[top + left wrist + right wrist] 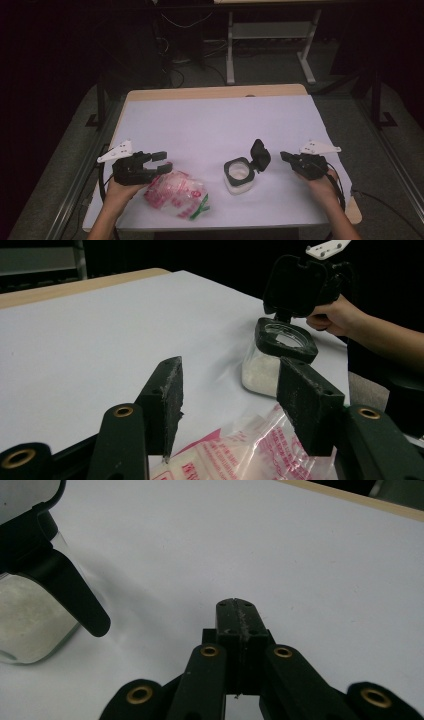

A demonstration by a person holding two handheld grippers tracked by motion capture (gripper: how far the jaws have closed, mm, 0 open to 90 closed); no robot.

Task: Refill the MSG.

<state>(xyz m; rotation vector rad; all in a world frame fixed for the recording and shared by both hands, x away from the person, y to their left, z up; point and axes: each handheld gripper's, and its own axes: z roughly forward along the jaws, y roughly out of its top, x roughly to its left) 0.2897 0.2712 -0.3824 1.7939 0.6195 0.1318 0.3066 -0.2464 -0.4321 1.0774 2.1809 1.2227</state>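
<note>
Crinkled clear plastic printed in pink, with a green strip at one corner, makes up the bag (176, 194) lying close to the near edge of the white table cover (215, 120), towards the person's left. The left gripper (159, 161) sits just beside the bag's left end with its jaws spread apart; in the left gripper view the bag (250, 452) lies below and between the two pads, and neither pad presses on it. To the right of the bag, apart from it, stands the jar (238, 176), clear-walled with white grains inside and a black collar, its black flip lid (260, 155) hinged up and open on the side facing the right gripper (285, 156). That gripper is clenched with nothing between its jaws, its tip near the raised lid but short of it; in the right gripper view the jar (30, 625) stands at the left, off the line of the jaws. Beyond both things the cover runs bare to the wooden strip (215, 92) of tabletop at the far edge, leaving wide open room there.
</note>
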